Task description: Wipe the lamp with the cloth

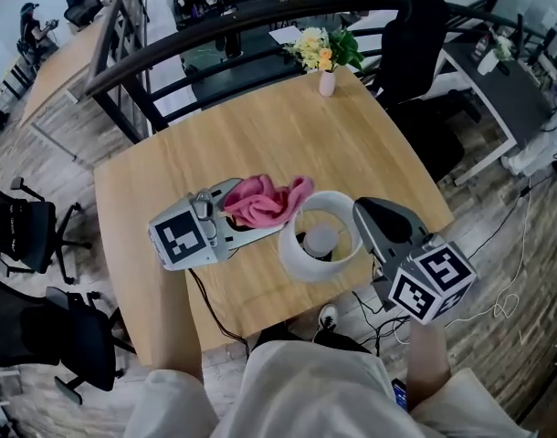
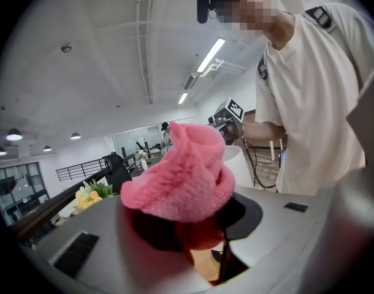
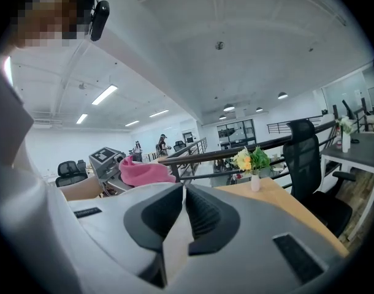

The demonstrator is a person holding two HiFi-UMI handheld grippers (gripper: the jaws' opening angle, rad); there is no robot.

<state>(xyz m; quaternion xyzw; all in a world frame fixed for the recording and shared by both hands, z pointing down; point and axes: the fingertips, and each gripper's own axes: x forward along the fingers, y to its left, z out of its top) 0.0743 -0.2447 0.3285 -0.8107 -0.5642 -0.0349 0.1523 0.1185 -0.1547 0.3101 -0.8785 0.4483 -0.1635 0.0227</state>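
Nearest, a seated person in a pale shirt holds a gripper in each hand over a wooden table (image 1: pixel 260 135). The right gripper (image 1: pixel 358 212), with its marker cube low at the table's near edge, has its jaws almost together. They are pinched on the thin rim of a white lamp (image 1: pixel 301 258), whose pale wall shows as a strip between the pads.

The lamp stands near the table's front edge, between the two grippers. Its round shade is open at the top, with the socket visible inside. The shade looks light and thin-walled, so it probably dents or tips easily. A gentle pinch on the rim, or a hold lower down at the base, seems the safest way to steady it.

Just left of the lamp, the left gripper (image 1: pixel 236 215) is clamped on a fluffy pink cloth (image 1: pixel 265 201). The cloth is bunched, and a soft lobe reaches the shade's upper rim. It looks limp and grippy rather than slick, and the free bunch ahead of the jaws should serve as the wiping pad.

Farther back stands a small vase of flowers (image 1: pixel 326 57). Beyond it are a dark railing (image 1: pixel 215 26) and a black chair (image 1: pixel 411 35).
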